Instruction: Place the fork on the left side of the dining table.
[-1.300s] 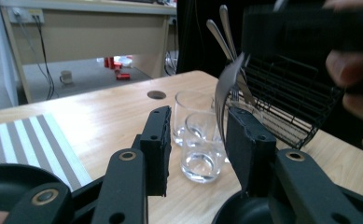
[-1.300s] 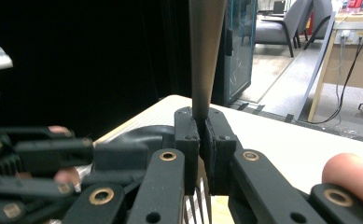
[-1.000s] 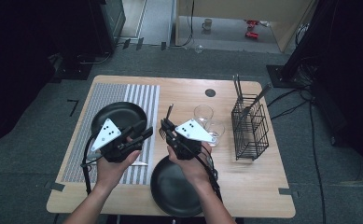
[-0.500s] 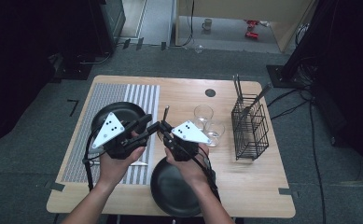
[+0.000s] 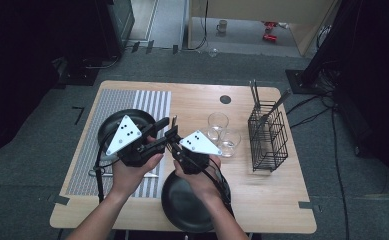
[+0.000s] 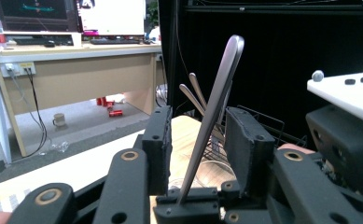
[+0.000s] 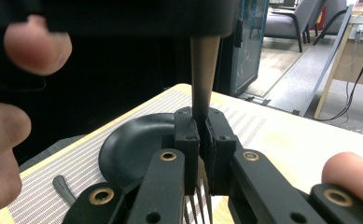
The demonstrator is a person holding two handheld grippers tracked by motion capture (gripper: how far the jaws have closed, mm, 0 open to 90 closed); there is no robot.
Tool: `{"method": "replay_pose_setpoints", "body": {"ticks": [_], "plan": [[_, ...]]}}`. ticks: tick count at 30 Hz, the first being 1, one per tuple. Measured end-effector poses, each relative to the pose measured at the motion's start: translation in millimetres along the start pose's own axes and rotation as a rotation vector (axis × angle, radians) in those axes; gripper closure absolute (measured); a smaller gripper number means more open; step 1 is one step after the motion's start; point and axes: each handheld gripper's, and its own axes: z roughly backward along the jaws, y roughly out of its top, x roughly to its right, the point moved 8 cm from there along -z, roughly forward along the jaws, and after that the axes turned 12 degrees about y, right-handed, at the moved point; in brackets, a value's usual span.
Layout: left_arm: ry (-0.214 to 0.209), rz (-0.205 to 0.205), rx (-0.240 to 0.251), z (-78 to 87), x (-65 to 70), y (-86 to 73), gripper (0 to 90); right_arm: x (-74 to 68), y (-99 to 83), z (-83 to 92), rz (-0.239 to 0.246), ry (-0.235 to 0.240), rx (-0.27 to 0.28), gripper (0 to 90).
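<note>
A metal fork (image 6: 215, 95) stands almost upright over the middle of the table. My right gripper (image 7: 202, 126) is shut on it just above the tines (image 7: 198, 205), with the handle (image 7: 203, 65) rising out of its jaws. My left gripper (image 6: 198, 135) is open around that handle; the pads (image 6: 163, 140) stand apart on either side, and the handle lies closer to the right one. In the high view both grippers meet tip to tip, the left gripper (image 5: 166, 127) just above the right gripper (image 5: 176, 144).
A black plate (image 5: 113, 126) lies on the striped mat (image 5: 152, 102), with a dark utensil (image 5: 102, 174) beside it. A second black plate (image 5: 182, 210) sits at the near edge. Two glasses (image 5: 217, 121) (image 5: 230, 142) and a wire basket (image 5: 268, 137) holding utensils stand to the right.
My left gripper has risen and shifted a little toward the right gripper, so its jaws now stand around the fork handle. The right gripper has stayed put.
</note>
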Motion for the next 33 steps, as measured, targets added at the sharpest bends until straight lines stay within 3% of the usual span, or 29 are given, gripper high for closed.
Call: {"method": "replay_pose_setpoints", "body": {"ticks": [5,8,33], "plan": [[0.008,-0.007,0.001,-1.0,1.4,3.6,66.8,-2.9,-1.5,-2.6,0.011,0.005,-0.006,85.8],[0.0,-0.01,0.001,-1.3,2.8,5.3,74.4,-4.2,-2.5,-4.1,0.013,0.008,-0.01,85.8],[0.028,-0.038,0.003,0.3,3.1,6.4,81.1,-4.7,-7.3,-7.1,0.005,0.006,-0.019,85.8]]}}
